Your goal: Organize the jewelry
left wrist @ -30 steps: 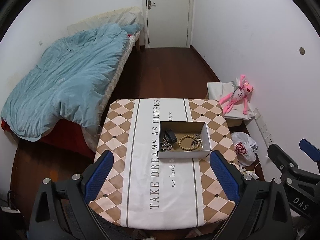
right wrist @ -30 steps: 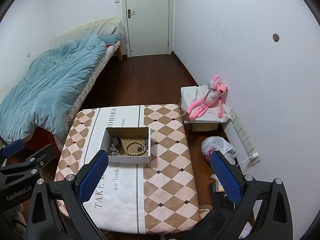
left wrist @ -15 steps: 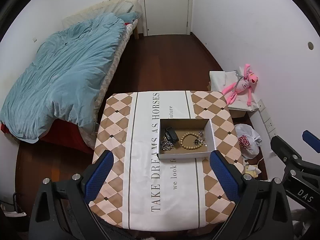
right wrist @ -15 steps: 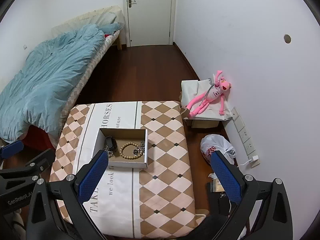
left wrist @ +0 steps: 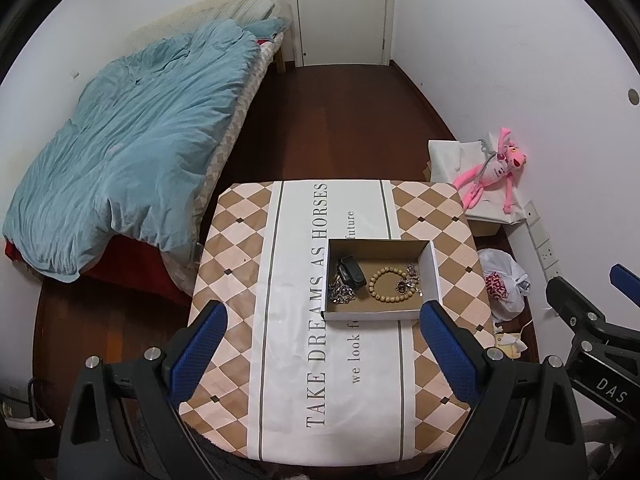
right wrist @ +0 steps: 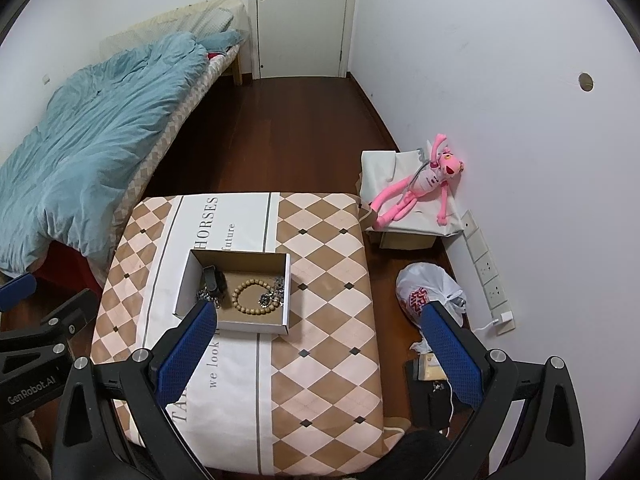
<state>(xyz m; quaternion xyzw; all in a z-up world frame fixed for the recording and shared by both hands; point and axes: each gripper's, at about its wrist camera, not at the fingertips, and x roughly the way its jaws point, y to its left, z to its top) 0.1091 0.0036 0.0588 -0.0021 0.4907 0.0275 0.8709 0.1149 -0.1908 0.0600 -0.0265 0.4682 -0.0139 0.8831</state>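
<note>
Both grippers are spread wide with nothing between their blue pads: the left gripper [left wrist: 322, 344] hangs high over the near edge of the table [left wrist: 248, 280], and the right gripper [right wrist: 320, 348] hangs equally high over the table's near right corner, partly out past its right edge above the floor. Neither touches anything.

All the jewelry sits in one shallow cardboard box [left wrist: 434, 268], resting right of centre on the tablecloth. Its low walls probably serve to keep the loose pieces from scattering, and its open top leaves them reachable from above. Inside, a wooden bead bracelet [left wrist: 387, 286] lies flat in the middle; a black band [left wrist: 351, 271], perhaps a watch or fitness tracker, lies toward the left wall with a heap of silver chain [left wrist: 341, 293] just beside it; a small tangle of metal charms [left wrist: 409, 280] lies by the right wall, too small to make out singly.

Each gripper points forward and downward, tilted toward the box, a pose that seems a survey before reaching in.
</note>
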